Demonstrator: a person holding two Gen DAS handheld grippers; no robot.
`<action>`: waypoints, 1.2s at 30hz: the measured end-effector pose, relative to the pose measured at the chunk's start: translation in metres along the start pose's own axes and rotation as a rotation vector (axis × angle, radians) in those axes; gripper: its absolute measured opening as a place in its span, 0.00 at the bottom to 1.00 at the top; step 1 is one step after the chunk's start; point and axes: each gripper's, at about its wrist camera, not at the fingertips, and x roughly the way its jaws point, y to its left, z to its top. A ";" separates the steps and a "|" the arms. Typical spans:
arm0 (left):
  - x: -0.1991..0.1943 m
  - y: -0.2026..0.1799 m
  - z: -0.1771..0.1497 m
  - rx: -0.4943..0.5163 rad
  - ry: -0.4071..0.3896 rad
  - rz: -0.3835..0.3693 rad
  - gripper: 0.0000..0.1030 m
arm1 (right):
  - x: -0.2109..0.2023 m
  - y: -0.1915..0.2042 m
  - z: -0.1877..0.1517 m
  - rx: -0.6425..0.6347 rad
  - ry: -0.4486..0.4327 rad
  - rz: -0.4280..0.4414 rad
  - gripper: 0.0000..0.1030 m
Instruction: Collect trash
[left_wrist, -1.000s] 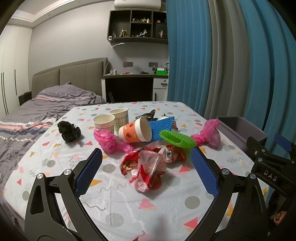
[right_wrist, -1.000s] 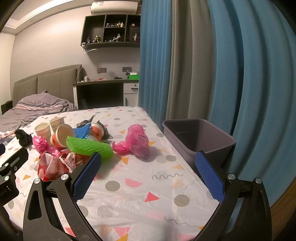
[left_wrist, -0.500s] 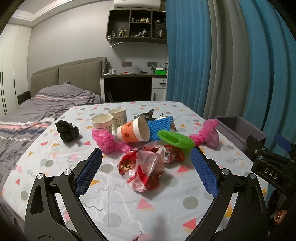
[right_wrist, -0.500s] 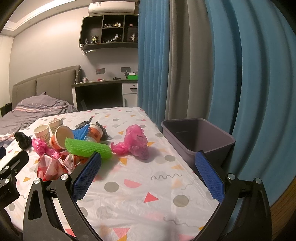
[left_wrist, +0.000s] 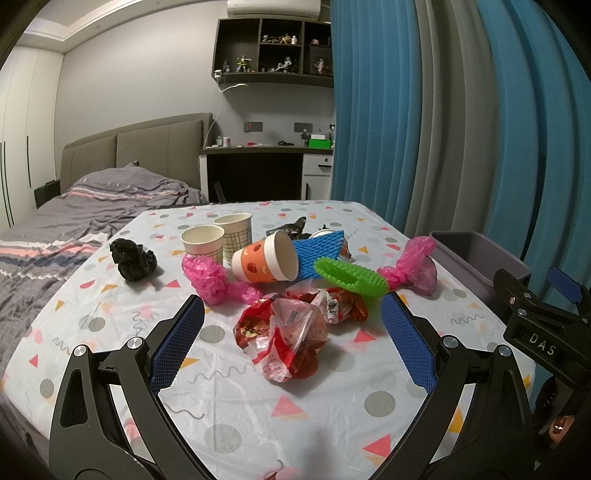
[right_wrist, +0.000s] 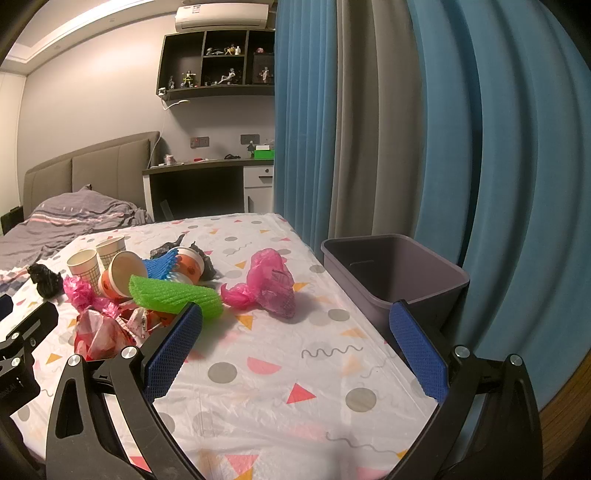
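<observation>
Trash lies heaped on the patterned tablecloth (left_wrist: 221, 384). A crumpled red wrapper (left_wrist: 288, 328) sits just ahead of my open left gripper (left_wrist: 291, 332), between its blue pads but apart from them. Behind it lie a green foam net (left_wrist: 351, 277), an orange paper cup (left_wrist: 266, 258) on its side, a blue foam net (left_wrist: 319, 251), two pink bags (left_wrist: 208, 275) (left_wrist: 415, 264) and a black bag (left_wrist: 133, 258). My right gripper (right_wrist: 295, 339) hangs open and empty over the cloth, the pink bag (right_wrist: 271, 282) ahead of it. A grey bin (right_wrist: 395, 273) stands at the table's right edge.
Two upright paper cups (left_wrist: 218, 238) stand behind the heap. A bed (left_wrist: 74, 214) lies to the left, a desk (left_wrist: 258, 166) at the back, blue curtains (left_wrist: 461, 129) on the right. The right gripper's body (left_wrist: 543, 332) shows at the left wrist view's right edge.
Both views have shifted only slightly; the trash sits a little lower and nearer in the frames. Both grippers remain open and nothing has been grasped.
</observation>
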 end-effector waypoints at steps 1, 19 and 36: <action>-0.001 0.001 0.000 -0.002 -0.001 -0.001 0.92 | 0.000 0.000 0.000 0.001 0.000 0.001 0.95; 0.005 0.001 -0.010 -0.018 0.002 -0.017 0.92 | 0.000 0.000 0.000 0.023 -0.013 0.010 0.95; 0.058 0.020 -0.030 -0.006 0.174 -0.096 0.76 | 0.027 0.026 -0.012 -0.005 0.018 0.148 0.95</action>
